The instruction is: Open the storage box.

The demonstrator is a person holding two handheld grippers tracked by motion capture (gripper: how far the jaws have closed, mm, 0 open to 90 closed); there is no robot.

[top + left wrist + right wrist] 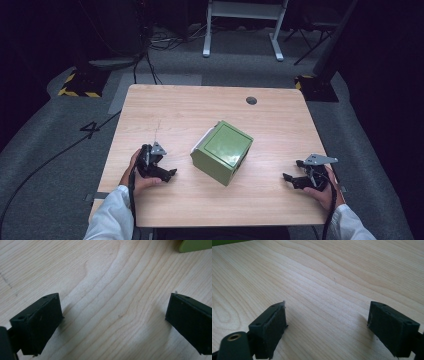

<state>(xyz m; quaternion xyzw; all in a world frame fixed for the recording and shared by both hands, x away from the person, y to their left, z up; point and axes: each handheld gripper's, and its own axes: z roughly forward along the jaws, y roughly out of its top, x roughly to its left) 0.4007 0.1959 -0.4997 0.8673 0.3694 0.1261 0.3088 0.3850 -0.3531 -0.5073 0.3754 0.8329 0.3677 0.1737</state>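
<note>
Left gripper (161,170) sits low over the near-left part of the tabletop (175,107), jaws spread wide with bare wood grain between them, gripping nothing. In the left gripper view a rounded green corner (195,245) is cut off at the top right edge, too little of it to read any detail. Moving to the middle: the green box (222,151) rests on the tabletop, turned at an angle, a pale panel on its left side; its underside and far faces are hidden. It lies between the two grippers, apart from both, somewhat nearer the left one. Over to the right gripper (295,177), held by a hand (325,192) at the near-right edge, jaws also wide apart and empty, pointing toward the box. A white sleeve (112,217) runs off the bottom edge.
</note>
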